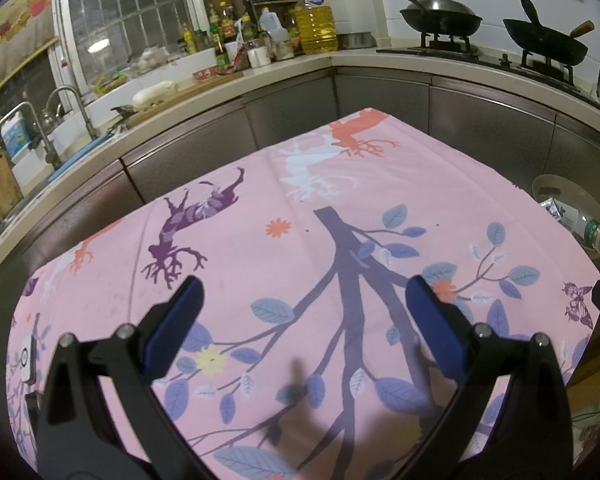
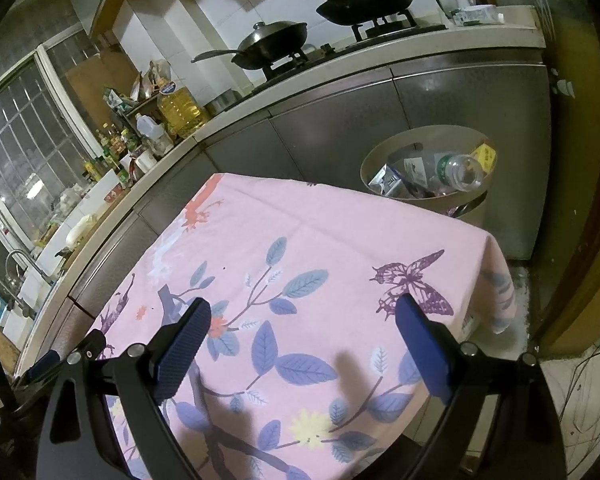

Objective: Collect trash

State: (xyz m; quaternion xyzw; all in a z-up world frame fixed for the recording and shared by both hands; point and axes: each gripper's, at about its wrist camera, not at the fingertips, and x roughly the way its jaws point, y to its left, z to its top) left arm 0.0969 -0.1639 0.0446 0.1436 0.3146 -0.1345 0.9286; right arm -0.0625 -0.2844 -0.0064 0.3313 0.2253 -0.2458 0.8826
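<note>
The bin [image 2: 424, 196] stands on the floor just past the far right corner of the cloth-covered surface [image 2: 300, 240], near enough for an easy drop. The trash lies inside it: a plastic bottle [image 2: 458, 170] and crumpled packets [image 2: 390, 182]. The cloth looks bare, so collecting seems finished. The left gripper [image 1: 304, 308] and the right gripper [image 2: 302, 324] hover above that surface, jaws spread wide, holding nothing.

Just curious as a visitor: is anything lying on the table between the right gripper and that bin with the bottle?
Nothing: in the right wrist view only bare pink tablecloth lies between the right gripper and the bin.
</note>
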